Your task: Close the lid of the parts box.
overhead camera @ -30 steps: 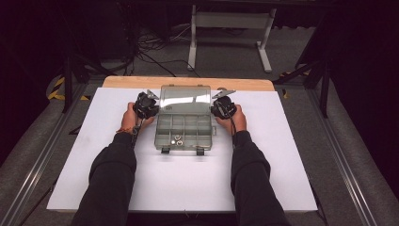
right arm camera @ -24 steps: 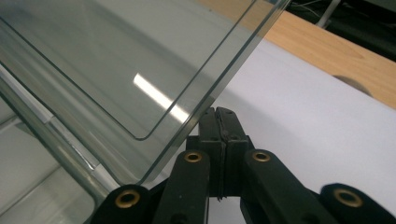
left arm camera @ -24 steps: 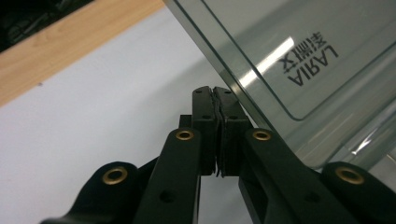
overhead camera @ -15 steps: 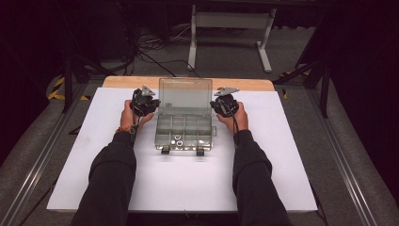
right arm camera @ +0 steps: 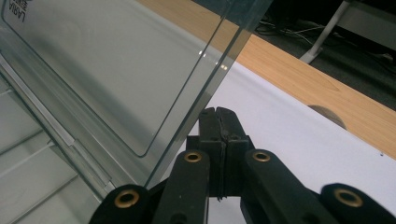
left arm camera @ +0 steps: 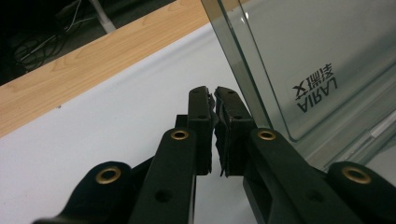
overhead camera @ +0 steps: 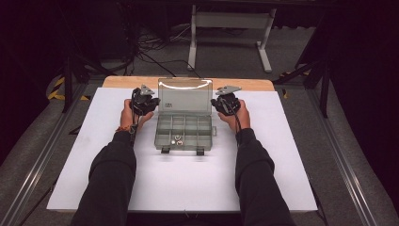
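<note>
Here, several parts are staying hard to read: in the high view the small items (overhead camera: pixel 177 140) lying in a front compartment of the organizer box (overhead camera: pixel 184 132) are too small to name, and both forearms are cut off by the bottom edge. In the left gripper view the clear lid (left arm camera: pixel 322 56) is running out of the frame at 1 o'clock, and its printed label is showing mirrored. The box is sitting on the white table sheet (overhead camera: pixel 188 183), with its lid standing open and nearly upright at the far side. The left gripper (overhead camera: pixel 144 102) is waiting at 9 o'clock from the lid, just beside its edge; its jaws are nearly together, holding nothing. The right gripper (overhead camera: pixel 226 103) is waiting at 3 o'clock from the lid, also just beside the edge, with jaws pressed together and empty. Whether either gripper is touching the lid, I cannot tell.
</note>
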{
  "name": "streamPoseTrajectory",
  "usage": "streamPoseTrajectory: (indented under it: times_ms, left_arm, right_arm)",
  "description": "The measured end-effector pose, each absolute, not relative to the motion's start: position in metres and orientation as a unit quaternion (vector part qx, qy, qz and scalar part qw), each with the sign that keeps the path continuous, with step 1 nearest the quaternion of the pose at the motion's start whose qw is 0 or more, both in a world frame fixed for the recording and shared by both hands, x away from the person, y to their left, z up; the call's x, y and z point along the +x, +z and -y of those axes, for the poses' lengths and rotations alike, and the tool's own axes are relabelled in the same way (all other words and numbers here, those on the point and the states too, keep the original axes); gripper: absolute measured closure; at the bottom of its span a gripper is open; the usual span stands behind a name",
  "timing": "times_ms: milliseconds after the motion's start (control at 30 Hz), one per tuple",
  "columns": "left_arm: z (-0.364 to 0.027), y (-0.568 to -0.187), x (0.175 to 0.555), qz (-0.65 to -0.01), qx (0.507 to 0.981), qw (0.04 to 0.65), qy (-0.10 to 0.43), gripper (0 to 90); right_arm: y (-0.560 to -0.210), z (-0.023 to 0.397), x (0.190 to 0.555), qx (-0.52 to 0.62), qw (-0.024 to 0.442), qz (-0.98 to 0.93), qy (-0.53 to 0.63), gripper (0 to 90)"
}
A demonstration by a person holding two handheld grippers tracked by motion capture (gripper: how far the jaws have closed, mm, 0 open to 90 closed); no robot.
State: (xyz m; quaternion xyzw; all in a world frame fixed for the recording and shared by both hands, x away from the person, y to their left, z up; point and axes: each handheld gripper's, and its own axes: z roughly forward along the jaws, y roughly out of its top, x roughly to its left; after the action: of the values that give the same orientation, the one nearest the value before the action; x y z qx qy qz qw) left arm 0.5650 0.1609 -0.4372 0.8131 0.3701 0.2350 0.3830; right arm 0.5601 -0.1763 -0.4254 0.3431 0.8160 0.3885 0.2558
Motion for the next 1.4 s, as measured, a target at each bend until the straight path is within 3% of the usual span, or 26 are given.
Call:
streamPoseTrajectory:
  times_ms: [1400]
  left_arm:
    - [-0.166, -0.397, 0.552, -0.350, 0.796, 0.419, 0.263, 84.1]
  right_arm:
    - [-0.393, 0.182, 0.547, 0.307, 0.279, -0.801, 0.433, 89.7]
